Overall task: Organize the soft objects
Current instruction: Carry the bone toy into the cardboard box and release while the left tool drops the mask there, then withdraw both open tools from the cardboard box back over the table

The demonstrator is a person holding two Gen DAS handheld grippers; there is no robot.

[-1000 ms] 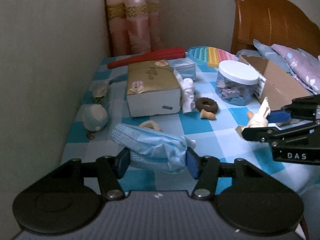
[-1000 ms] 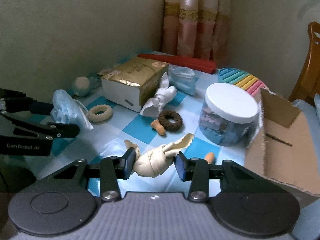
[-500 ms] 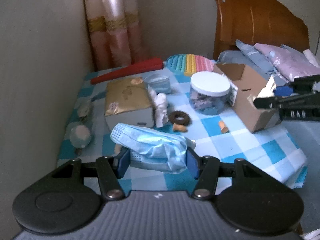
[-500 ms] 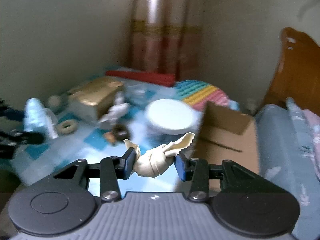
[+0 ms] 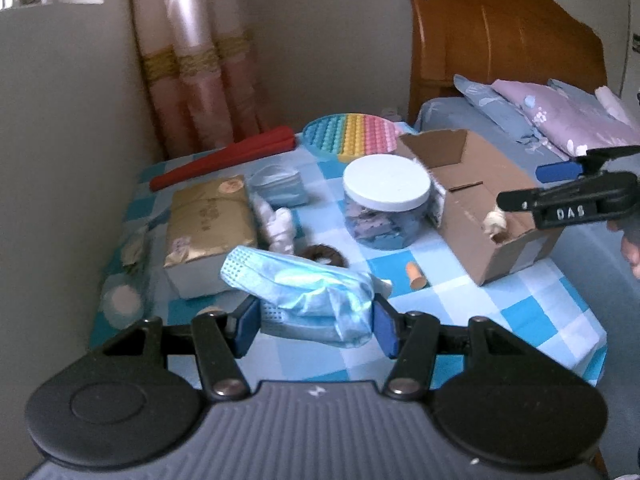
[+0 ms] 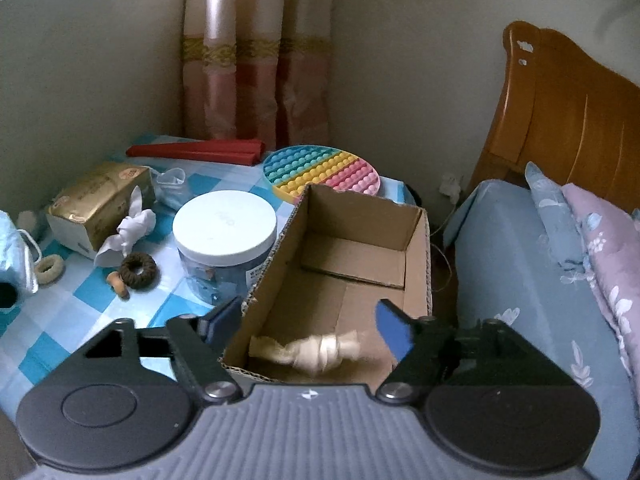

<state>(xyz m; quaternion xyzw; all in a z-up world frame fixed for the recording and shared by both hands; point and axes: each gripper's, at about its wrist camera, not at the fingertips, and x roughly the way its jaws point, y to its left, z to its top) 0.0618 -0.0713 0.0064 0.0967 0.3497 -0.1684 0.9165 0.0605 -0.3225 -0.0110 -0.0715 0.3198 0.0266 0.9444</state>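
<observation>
My left gripper [image 5: 316, 322] is shut on a crumpled blue face mask [image 5: 308, 296] and holds it above the near part of the checked table. My right gripper [image 6: 308, 324] is open over the near end of the cardboard box [image 6: 416, 240]. A cream knotted cloth [image 6: 316, 350] is inside the box below the right jaws, blurred, and free of them. The left wrist view shows the box [image 5: 500, 256], the cloth [image 5: 494, 222] in it, and my right gripper [image 5: 520, 186] above it.
On the blue checked cloth [image 5: 520, 312] stand a white-lidded jar [image 5: 386, 200], a gold tissue box [image 5: 208, 228], a rainbow pop mat [image 5: 348, 134], a red bar [image 5: 224, 158], a brown ring [image 6: 138, 270], a cream ring [image 6: 48, 268], white cloth [image 6: 128, 232]. A bed [image 6: 540, 280] lies right.
My right gripper carried the cream cloth to the box, opened and let it go; the cloth now lies in the box. My left gripper rose and pulled back with the mask.
</observation>
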